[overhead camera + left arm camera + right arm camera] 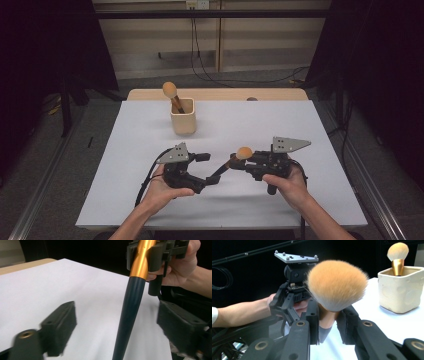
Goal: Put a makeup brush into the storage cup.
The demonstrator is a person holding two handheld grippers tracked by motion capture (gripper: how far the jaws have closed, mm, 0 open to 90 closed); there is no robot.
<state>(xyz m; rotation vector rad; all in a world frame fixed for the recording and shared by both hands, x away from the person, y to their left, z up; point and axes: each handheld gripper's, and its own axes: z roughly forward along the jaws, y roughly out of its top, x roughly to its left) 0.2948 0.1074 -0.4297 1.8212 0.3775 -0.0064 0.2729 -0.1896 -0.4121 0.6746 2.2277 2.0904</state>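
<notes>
Makeup brush [235, 159] sits between the two grippers, low over the white table [280, 125], near its front edge. Right gripper [327, 322] clamps the gold ferrule just under the fluffy orange head, jaws pressed on both sides of it; head points up and toward the camera in the right gripper view. Dark handle slants down-left toward the left gripper [113, 325]. Left gripper released: jaws spread wide, the handle runs between them with clear gaps on each side, pads not touching it. Left pad blurred in the left gripper view. Person's hands hold both grippers from the near side, right hand [290, 182] wrapped around its gripper body. Farther back, well apart, a beige cup [183, 120] stands upright on the table with a second brush [171, 94] in it, head up, leaning left.
</notes>
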